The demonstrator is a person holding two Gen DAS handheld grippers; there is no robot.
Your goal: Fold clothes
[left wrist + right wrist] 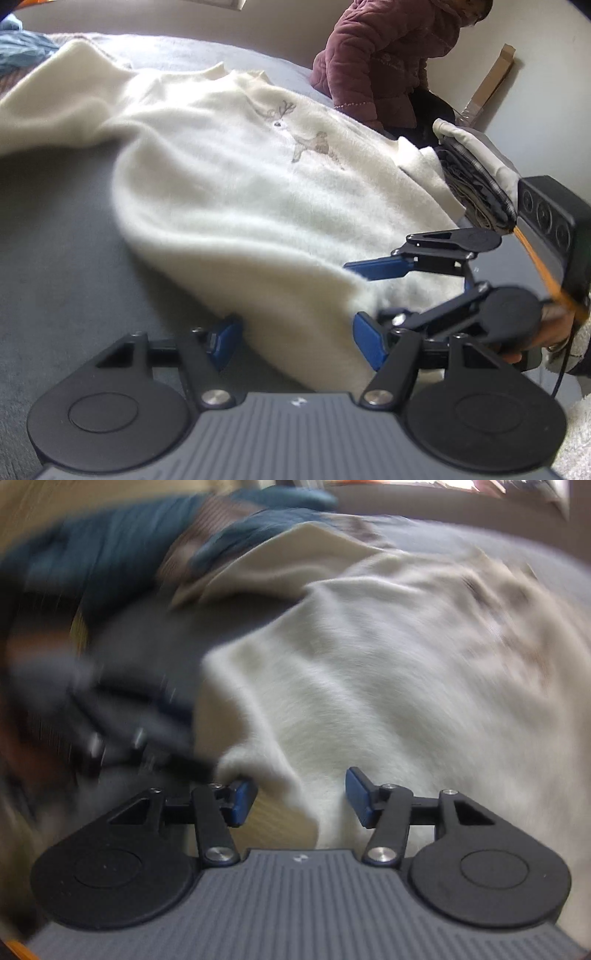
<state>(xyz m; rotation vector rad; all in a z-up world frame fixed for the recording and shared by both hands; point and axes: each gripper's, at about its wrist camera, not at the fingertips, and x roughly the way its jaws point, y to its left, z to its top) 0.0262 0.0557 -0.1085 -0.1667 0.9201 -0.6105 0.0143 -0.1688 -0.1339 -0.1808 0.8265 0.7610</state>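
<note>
So both my grippers, left [299, 341] and right [301, 799], stood apart over the sweater [229, 177] hem, low in frame, gripping nothing. Next: pinch that hem for folding.

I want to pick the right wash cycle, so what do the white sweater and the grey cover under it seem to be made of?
Sweater: probably a soft brushed knit, maybe wool or fleece; cream, matte, with a fuzzy nap and a stitched deer on the chest. Cover: seems a short-pile plush or fleece; grey, matte, faintly mottled. Fibre content cannot be told from the look.
</note>
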